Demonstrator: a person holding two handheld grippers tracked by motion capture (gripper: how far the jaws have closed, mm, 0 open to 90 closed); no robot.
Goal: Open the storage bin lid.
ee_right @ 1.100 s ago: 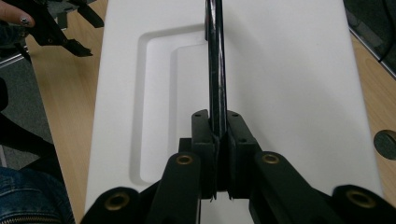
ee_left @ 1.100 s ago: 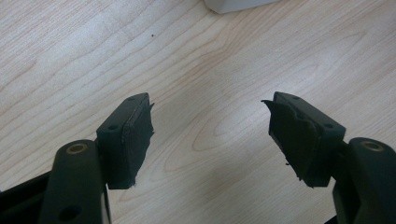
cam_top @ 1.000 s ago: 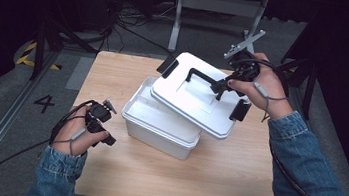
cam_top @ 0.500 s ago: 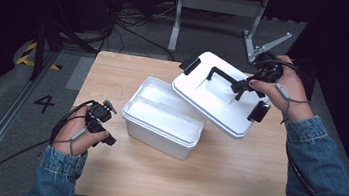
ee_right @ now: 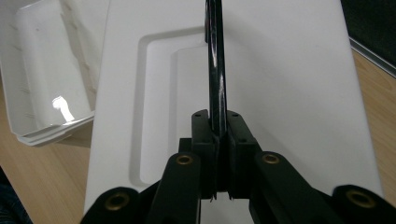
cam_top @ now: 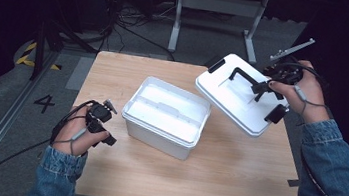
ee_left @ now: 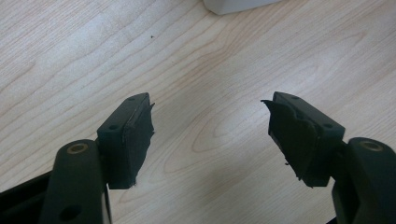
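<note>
A white plastic box (cam_top: 165, 114) stands uncovered in the middle of the wooden table (cam_top: 233, 176). Its white lid (cam_top: 235, 98) hangs tilted in the air to the right of the box, above the table's back right part. My right gripper (cam_top: 260, 87) is shut on the lid's black handle (ee_right: 215, 60), which runs up between the jaws in the right gripper view. The lid (ee_right: 280, 84) spreads out beneath the jaws, with the open box (ee_right: 46, 70) at the left. My left gripper (cam_top: 105, 123) rests at the table's front left, open, nothing between its pads (ee_left: 135, 135).
A black latch (cam_top: 277, 113) hangs from the lid's near end and another (cam_top: 214, 62) from its far end. Beyond the table are a metal stand (cam_top: 212, 17) and cables on the grey floor. A floor mark "4" (cam_top: 43, 103) lies at the left.
The right gripper has carried the lid off the box to the right, and the box's inside is now fully exposed. The left gripper has stayed where it was.
</note>
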